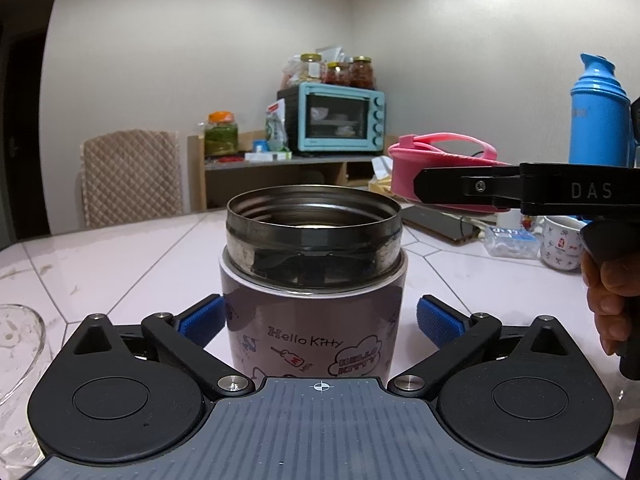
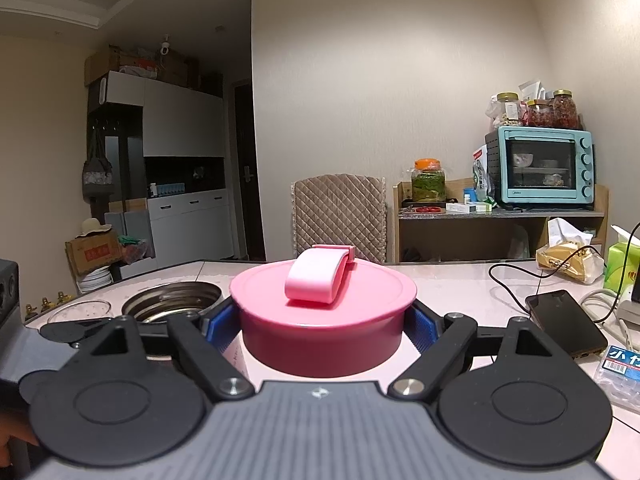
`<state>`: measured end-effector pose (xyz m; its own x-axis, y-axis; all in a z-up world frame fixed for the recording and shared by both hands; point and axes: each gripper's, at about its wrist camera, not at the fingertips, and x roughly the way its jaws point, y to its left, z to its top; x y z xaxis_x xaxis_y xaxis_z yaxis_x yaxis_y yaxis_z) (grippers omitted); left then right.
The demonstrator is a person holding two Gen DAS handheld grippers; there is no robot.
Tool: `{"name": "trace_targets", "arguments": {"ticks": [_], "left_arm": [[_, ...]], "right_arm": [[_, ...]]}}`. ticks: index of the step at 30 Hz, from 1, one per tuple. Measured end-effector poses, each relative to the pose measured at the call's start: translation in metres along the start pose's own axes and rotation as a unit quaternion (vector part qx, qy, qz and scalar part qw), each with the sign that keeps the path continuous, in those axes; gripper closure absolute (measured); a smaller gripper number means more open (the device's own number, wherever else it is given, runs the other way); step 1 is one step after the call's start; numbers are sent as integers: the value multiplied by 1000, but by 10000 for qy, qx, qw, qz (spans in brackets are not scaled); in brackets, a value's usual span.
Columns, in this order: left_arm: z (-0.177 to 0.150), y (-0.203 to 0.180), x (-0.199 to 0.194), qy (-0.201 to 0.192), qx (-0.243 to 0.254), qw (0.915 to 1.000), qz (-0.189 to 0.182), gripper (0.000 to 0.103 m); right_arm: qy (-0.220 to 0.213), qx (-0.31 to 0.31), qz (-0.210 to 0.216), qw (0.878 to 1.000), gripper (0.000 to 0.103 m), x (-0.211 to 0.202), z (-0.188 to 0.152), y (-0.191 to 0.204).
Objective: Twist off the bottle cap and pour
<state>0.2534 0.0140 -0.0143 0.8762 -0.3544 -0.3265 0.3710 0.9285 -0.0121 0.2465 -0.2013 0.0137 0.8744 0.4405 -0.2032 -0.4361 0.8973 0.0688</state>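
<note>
Right tool (image 2: 326, 326) around pink cap (image 2: 323, 304)

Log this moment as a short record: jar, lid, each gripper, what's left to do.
jar: Hello Kitty food jar, upright on the table, steel mouth open
lid: pink lid, off the jar, handle folded flat on top
left gripper: left gripper open, blue pads either side of the jar, not pressing
right gripper: right gripper shut on the lid, held beside the jar's mouth
glass bowl: glass bowl at the jar's left
remaining: pour, not yet begun
</note>
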Motion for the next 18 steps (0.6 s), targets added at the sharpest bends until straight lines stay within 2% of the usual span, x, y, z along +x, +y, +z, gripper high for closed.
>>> {"name": "trace_targets", "arguments": {"ticks": [18], "left_arm": [[-2,-2,0,41,28,10000,-10,0]], "right_arm": [[144,27,-137,9998,18,1,-4,-1]]}}
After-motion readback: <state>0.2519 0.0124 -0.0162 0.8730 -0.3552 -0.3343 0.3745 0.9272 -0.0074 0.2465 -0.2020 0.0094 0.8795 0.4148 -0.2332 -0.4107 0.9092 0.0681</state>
